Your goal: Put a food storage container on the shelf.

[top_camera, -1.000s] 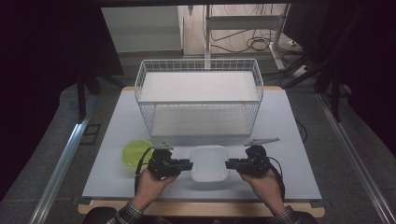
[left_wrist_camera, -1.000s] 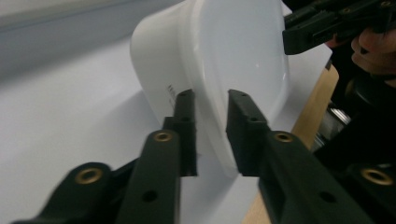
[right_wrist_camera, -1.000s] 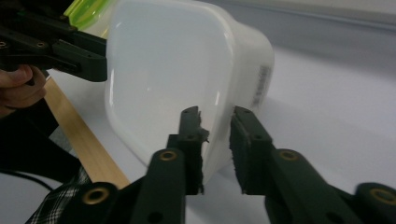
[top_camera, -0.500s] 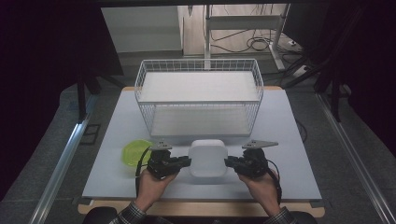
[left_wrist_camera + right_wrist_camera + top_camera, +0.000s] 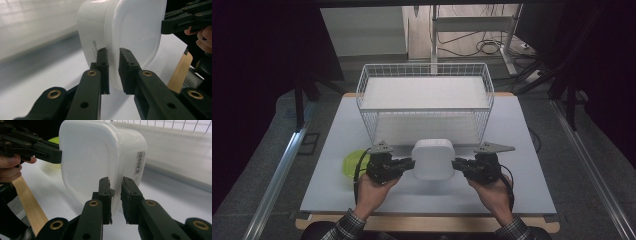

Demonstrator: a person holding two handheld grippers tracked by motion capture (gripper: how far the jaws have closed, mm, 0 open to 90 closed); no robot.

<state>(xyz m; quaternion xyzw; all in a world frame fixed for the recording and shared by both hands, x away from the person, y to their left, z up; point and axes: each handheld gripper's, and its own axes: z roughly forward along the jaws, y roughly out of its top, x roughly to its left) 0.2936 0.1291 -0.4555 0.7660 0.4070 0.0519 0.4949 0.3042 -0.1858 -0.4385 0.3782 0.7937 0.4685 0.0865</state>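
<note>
Your left claw (image 5: 408, 164) covers part of the green dish (image 5: 350, 162) near the bench's left front corner. The box's (image 5: 120, 37) small print is too blurred to read.

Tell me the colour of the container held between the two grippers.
White, slightly translucent plastic container; the right gripper view shows it best.
</note>
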